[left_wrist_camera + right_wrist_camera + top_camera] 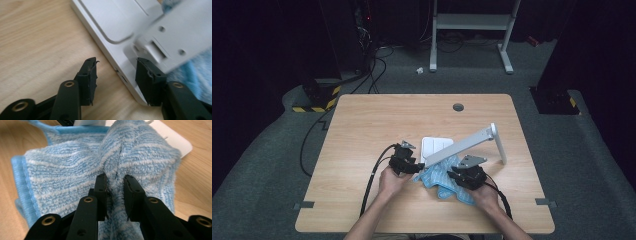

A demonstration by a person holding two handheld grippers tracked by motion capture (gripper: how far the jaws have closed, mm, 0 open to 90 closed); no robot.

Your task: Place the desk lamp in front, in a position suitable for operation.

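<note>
Blue striped cloth (75, 170) bunched on counter (362, 130), fold pinched by right hand-held gripper (115, 185) for lifting. White stand (120, 37) base straddled by half-open left hand-held gripper (116, 72), nothing clamped.

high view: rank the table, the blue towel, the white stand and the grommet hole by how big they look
1. table, by far the largest.
2. white stand and blue towel: too close to rank, since the stand is long but thin and the grippers cover part of the bunched towel.
3. grommet hole, the smallest.
</note>
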